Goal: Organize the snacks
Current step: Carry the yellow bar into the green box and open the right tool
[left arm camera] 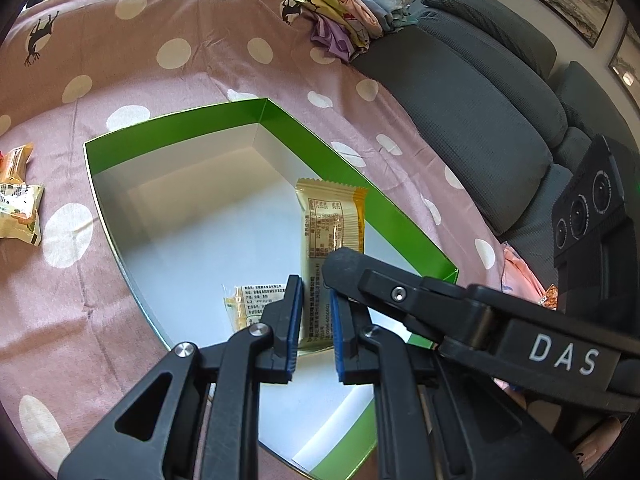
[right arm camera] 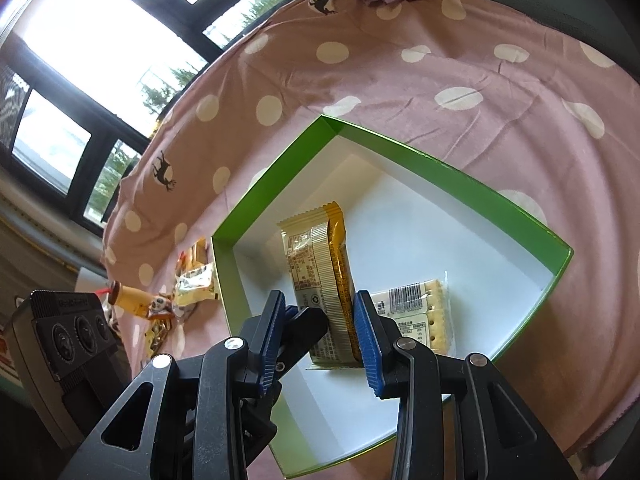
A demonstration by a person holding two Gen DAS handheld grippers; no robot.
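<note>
A pale yellow snack bar (left arm camera: 328, 220) (right arm camera: 316, 256) with an orange side stands on edge inside the green box (left arm camera: 180, 124) (right arm camera: 440, 160), which has a white floor. My left gripper (left arm camera: 315, 294) is shut on its near end, blue pads on both faces. My right gripper (right arm camera: 319, 300) straddles the same end. Its right pad presses the orange side, and a left gripper finger (right arm camera: 308, 320) fills the gap at its other pad. A clear cracker packet (left arm camera: 256, 300) (right arm camera: 416, 304) lies flat on the box floor beside the bar.
The box sits on a pink polka-dot cloth (left arm camera: 200, 60). Loose snack packets (left arm camera: 16, 200) (right arm camera: 192, 280) lie on the cloth outside the box's left wall. A pile of folded clothes (left arm camera: 344, 12) and a grey sofa (left arm camera: 480, 100) are beyond.
</note>
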